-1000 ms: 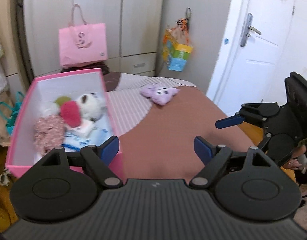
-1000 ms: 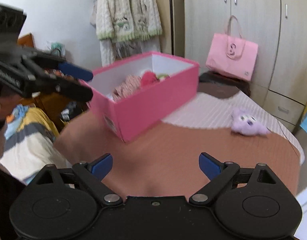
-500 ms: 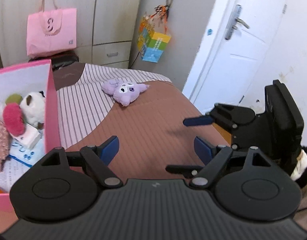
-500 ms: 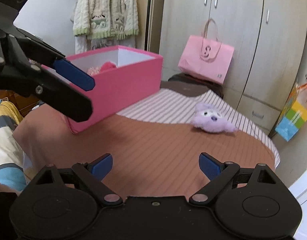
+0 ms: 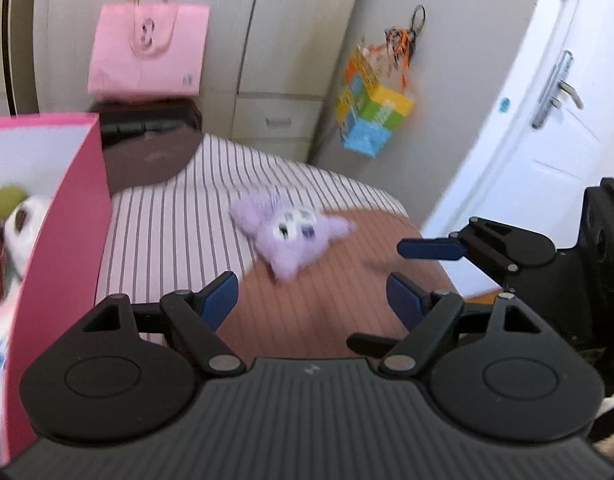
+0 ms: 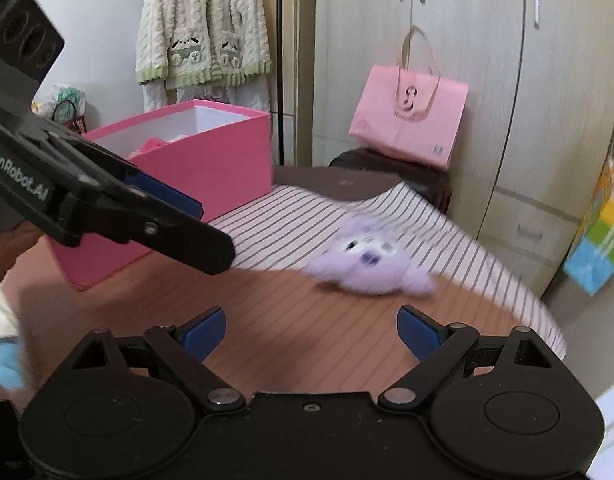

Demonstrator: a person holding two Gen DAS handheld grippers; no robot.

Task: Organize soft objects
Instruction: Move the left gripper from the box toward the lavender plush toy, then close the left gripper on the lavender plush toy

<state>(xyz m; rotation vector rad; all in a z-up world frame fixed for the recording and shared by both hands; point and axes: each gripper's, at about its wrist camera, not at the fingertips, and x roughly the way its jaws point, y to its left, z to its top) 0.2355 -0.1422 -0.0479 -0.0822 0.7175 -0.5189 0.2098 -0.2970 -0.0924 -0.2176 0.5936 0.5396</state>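
Observation:
A purple plush toy [image 5: 291, 240] [image 6: 371, 268] lies on the striped and brown tablecloth [image 5: 175, 232], just ahead of both grippers. My left gripper [image 5: 313, 294] hovers short of it; its jaws are closing with nothing between them. My right gripper [image 6: 313, 326] stands open and holds nothing, with the toy slightly right of its centre line. At the left stands a pink box [image 5: 67, 240] [image 6: 211, 168] holding a white plush [image 5: 23, 224], a green ball [image 5: 7, 200] and other soft items. One finger [image 6: 187, 244] of the left gripper crosses the right wrist view.
A pink paper bag [image 5: 147, 52] [image 6: 407, 120] rests on a dark case [image 5: 147, 136] behind the table, before wardrobe doors. A colourful bag [image 5: 371, 116] hangs on the wall beside a white door [image 5: 547, 120]. A knitted cardigan [image 6: 203, 24] hangs at the back left.
Both grippers have swung right and lower, away from the pink box and toward the purple plush, which now looms larger. The box has slid toward the left edge of both views.

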